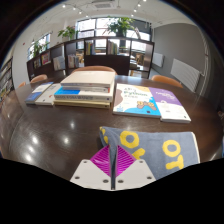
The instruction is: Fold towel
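A grey towel with yellow letters lies on the dark table, just ahead of my fingers and to their right. My gripper is shut on the towel's near edge: a thin fold of grey cloth runs up between the two magenta pads. The rest of the towel spreads flat to the right of the fingers.
Beyond the towel lie several books: a large white one, a blue one to its left, and a colourful one with a white book to the right. Chairs, shelves and windows stand behind the table.
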`<control>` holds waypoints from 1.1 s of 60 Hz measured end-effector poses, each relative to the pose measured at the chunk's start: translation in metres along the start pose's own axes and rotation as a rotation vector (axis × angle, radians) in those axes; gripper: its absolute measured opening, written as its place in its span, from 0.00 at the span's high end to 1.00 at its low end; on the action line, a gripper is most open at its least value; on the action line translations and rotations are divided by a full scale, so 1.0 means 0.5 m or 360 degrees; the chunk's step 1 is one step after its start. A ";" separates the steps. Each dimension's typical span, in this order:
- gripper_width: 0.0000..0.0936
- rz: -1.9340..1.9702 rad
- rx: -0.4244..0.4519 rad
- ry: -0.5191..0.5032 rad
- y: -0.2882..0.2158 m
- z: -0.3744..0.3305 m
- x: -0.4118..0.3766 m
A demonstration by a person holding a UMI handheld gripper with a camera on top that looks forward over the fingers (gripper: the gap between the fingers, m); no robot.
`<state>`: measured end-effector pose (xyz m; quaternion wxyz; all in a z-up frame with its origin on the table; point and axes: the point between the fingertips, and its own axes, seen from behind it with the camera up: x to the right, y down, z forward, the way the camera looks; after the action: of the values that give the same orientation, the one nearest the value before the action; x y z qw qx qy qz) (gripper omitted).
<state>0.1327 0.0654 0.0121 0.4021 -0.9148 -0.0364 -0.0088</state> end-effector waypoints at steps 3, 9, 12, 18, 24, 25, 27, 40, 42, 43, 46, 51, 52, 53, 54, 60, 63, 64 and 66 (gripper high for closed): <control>0.96 -0.0047 0.0064 0.0025 -0.043 -0.036 0.036; 0.96 -0.0071 0.0195 0.0073 -0.130 -0.126 0.137; 0.96 -0.0078 0.0238 0.0121 -0.157 -0.163 0.204; 0.96 -0.0085 0.0246 0.0201 -0.171 -0.200 0.351; 0.96 -0.0049 0.0192 0.0270 -0.128 -0.182 0.487; 0.96 -0.0041 0.0170 0.0276 -0.116 -0.175 0.504; 0.95 -0.0032 0.0131 0.0283 -0.090 -0.160 0.536; 0.43 -0.0043 0.0006 0.0255 0.021 -0.110 0.587; 0.28 -0.0063 0.0053 0.0250 0.000 -0.129 0.581; 0.20 -0.0063 0.0081 0.0243 -0.013 -0.140 0.575; 0.07 -0.0046 0.0159 0.0210 -0.056 -0.180 0.549; 0.07 -0.0021 0.0288 0.0207 -0.130 -0.264 0.516; 0.08 -0.0028 0.0320 0.0209 -0.143 -0.279 0.507; 0.07 -0.0034 0.0351 0.0210 -0.154 -0.297 0.497; 0.07 -0.0040 0.0379 0.0210 -0.165 -0.315 0.486; 0.08 -0.0057 0.0474 0.0190 -0.211 -0.418 0.420; 0.08 -0.0055 0.0513 0.0171 -0.219 -0.461 0.381; 0.08 -0.0049 0.0523 0.0163 -0.218 -0.474 0.367; 0.08 -0.0031 0.0536 0.0144 -0.210 -0.505 0.342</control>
<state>0.2986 -0.0395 0.2677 0.5509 -0.8327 -0.0280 -0.0478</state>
